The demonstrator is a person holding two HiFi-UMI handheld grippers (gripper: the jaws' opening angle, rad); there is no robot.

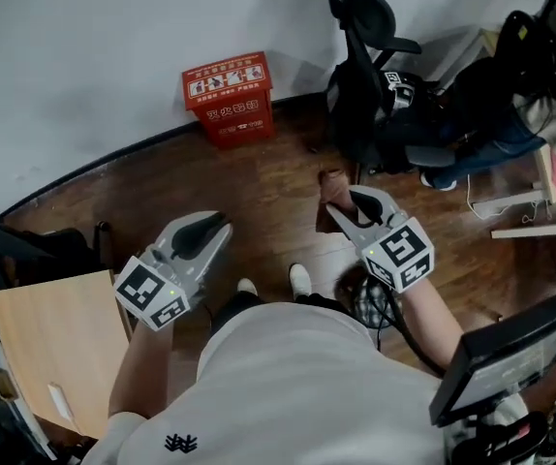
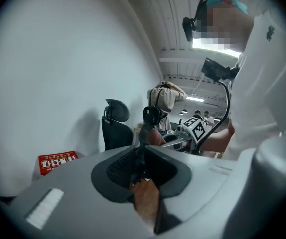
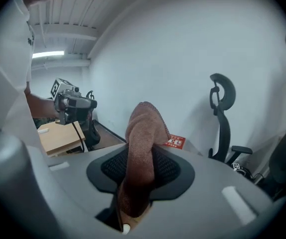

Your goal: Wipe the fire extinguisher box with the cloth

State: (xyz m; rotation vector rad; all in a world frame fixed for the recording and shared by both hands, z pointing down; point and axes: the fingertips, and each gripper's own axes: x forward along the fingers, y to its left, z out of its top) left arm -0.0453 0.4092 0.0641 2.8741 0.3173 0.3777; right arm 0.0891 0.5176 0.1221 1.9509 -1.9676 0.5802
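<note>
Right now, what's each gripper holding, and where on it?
Right gripper pinches the brown cloth at its bunched middle, one end poking past the tips. Left gripper is shut, empty.

White shirt [image 1: 297,376]; grey left gripper [image 1: 222,229], right gripper [image 1: 342,205]; perhaps white shoes [image 1: 300,277]

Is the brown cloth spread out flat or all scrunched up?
Scrunched up. The cloth is bunched into a narrow fold, pinched in the right gripper and sticking out past it.
</note>
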